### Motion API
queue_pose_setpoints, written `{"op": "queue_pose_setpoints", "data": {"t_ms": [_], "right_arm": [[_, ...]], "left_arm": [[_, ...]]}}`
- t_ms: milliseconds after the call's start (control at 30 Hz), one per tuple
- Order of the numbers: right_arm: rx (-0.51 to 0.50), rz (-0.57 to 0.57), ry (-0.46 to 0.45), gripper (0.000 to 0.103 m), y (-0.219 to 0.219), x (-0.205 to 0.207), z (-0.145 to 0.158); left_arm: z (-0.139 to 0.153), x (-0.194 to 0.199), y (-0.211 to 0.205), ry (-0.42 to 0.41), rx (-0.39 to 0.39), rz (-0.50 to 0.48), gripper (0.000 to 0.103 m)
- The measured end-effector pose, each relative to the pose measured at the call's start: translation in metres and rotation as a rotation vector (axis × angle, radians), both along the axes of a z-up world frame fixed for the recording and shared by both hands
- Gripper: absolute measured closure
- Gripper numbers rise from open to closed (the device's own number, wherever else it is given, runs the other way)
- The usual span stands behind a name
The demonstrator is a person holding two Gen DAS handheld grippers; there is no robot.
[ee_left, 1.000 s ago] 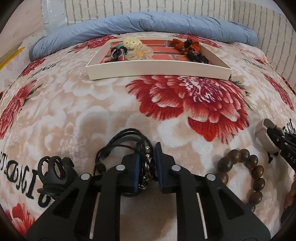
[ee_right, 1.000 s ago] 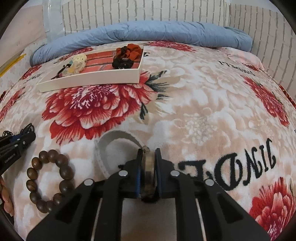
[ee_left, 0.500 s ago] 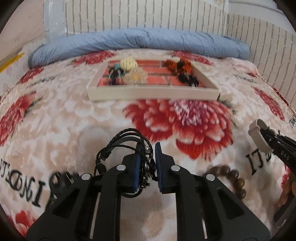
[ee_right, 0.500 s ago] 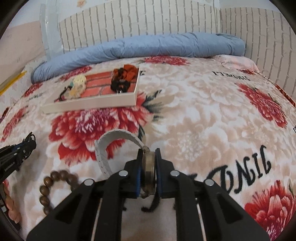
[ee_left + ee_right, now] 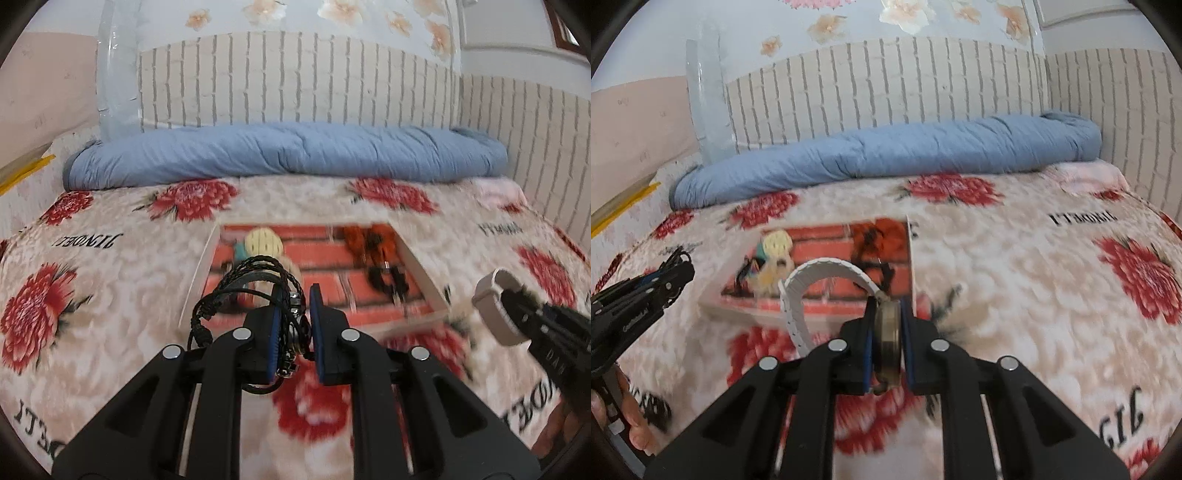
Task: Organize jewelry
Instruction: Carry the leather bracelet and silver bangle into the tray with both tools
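Left gripper: my left gripper (image 5: 293,328) holds a bundle of black braided cord bracelets with small metal beads (image 5: 258,291); the blue-padded jaws are nearly together with the cords pinched between them, the loops standing up and out to the left of the fingers

Right gripper: my right gripper (image 5: 886,338) is clamped on the round brass-coloured case of a wristwatch with a white perforated strap (image 5: 886,332), the jaws closed flat against both faces of the case; the strap (image 5: 820,273) arches up and over to the left

Cross view: from the left wrist I see the right gripper (image 5: 517,314) at the right edge, the pale strap looped over its tip; from the right wrist I see the left gripper (image 5: 670,275) at the left edge, with bare fingers (image 5: 635,432) below it

Tray: shallow white rectangular tray with a red brick-pattern floor (image 5: 199,273) lies on the bed's middle, ahead of both grippers; it is blurred

In the tray: a cream round hair piece (image 5: 264,240) toward the far left corner, an orange scrunchie (image 5: 364,240) toward the far right, a black item (image 5: 388,278) just nearer than it

Bed: plush beige blanket with red flowers and black lettering (image 5: 110,295)

Far edge: a rolled blue quilt (image 5: 288,155) lies along the bed's far edge against a white brick-pattern wall (image 5: 295,77)
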State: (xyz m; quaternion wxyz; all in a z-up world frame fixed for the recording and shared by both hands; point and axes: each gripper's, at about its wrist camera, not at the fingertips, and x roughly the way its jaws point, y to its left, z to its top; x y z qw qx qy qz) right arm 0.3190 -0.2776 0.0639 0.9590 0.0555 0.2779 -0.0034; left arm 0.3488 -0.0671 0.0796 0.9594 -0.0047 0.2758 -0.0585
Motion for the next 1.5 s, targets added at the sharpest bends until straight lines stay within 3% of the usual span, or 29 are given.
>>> {"op": "queue_pose_setpoints", "data": {"t_ms": [100,433,733,1500], "right_arm": [[0.005,0.01,-0.011,0.09,0.006,0.028,-0.001],[0.001,0.002,-0.023,0.09,0.016,0.098,-0.02],[-0.053,0.012,-0.015,0.09,0.031,0.108,-0.04],[-0.052,-0.005,0.125,0.09,0.022,0.134,-0.082]], "left_arm": [[0.006,0.021,-0.001,-0.049,0.039,0.042,0.09],[-0.01,0.083,0.007,-0.058,0.0,0.093,0.09],[-0.041,0.095,-0.004,-0.026,0.073,0.062,0.089],[-0.092,0.13,0.01,0.168,0.082,0.05,0.089]]}}
